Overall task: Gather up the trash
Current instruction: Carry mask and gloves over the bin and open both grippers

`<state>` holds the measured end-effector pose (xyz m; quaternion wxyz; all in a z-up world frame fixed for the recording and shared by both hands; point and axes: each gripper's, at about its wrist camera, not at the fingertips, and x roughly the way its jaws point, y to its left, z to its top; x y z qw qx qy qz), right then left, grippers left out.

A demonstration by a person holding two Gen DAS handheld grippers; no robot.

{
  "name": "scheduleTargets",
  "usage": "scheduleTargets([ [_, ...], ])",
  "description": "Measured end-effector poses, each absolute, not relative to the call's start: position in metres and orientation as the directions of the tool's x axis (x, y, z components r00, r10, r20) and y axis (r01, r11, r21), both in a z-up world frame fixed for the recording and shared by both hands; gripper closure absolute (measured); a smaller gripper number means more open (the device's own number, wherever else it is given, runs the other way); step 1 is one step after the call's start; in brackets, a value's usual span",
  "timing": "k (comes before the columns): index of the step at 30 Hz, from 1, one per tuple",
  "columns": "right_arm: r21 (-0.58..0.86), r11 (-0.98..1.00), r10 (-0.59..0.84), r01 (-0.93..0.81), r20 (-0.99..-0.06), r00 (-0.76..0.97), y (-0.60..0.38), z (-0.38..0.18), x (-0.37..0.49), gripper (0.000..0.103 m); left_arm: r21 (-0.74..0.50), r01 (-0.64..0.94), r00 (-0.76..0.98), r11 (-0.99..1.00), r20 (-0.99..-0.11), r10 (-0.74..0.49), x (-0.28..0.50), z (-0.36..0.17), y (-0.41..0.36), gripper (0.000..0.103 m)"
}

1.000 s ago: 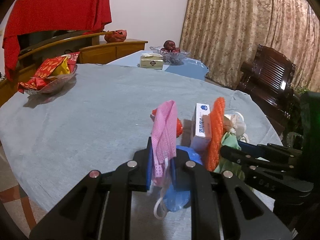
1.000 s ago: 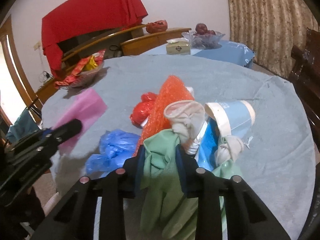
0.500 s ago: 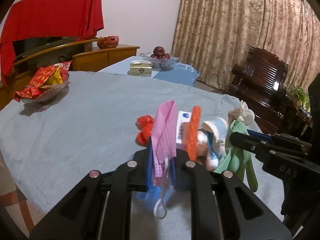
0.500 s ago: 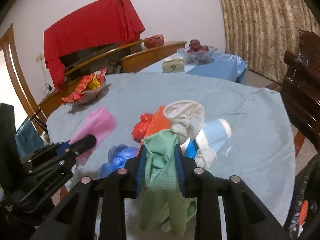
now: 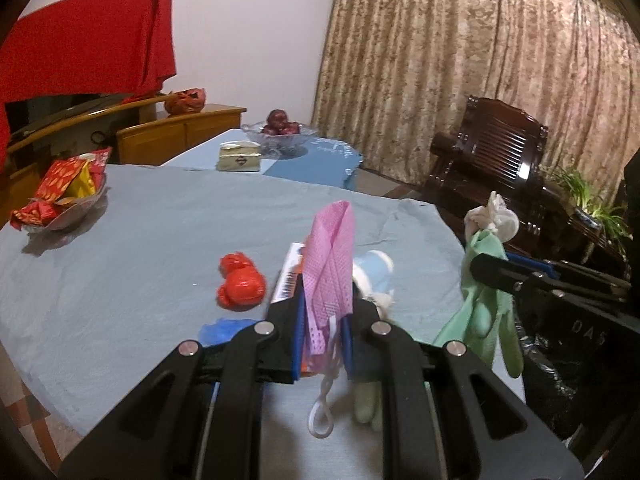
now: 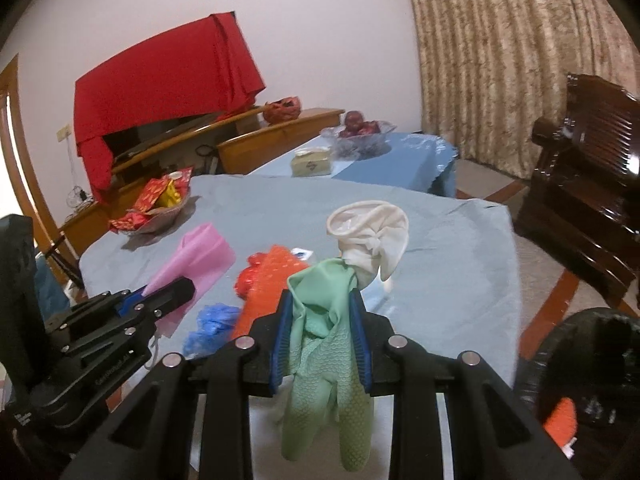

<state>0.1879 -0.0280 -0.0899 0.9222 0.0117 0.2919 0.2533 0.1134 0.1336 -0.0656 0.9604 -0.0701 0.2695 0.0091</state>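
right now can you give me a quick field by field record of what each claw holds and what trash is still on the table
left claw: shut on pink face mask, ear loop dangling below
right claw: shut on green rubber glove, with a white glove knotted to its top
left on table: red plastic bag, blue plastic bag, orange mesh, light blue paper cup, small box
bin: black-lined trash bin at lower right of right view, something orange inside

A pale wall, patterned beige curtains, a dark wooden armchair and what looks like a tiled floor.
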Motion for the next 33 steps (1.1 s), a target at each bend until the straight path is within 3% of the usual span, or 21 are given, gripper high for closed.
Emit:
scheduleTargets([
  [15, 0.124, 0.965, 0.26, -0.23, -0.535, 0.803, -0.161, -0.084, 0.162, 0.075, -0.151, 0.141, 0.832, 0.978, -0.518, -0.2, 0.135, -0.064, 0.032, 0.089],
  [33, 0.096, 0.995, 0.028, 0.035, -0.585, 0.81, -0.291, -0.111, 0.151, 0.075, -0.168, 0.436, 0.713, 0.884, -0.534, -0.454, 0.167, -0.09, -0.12, 0.089],
])
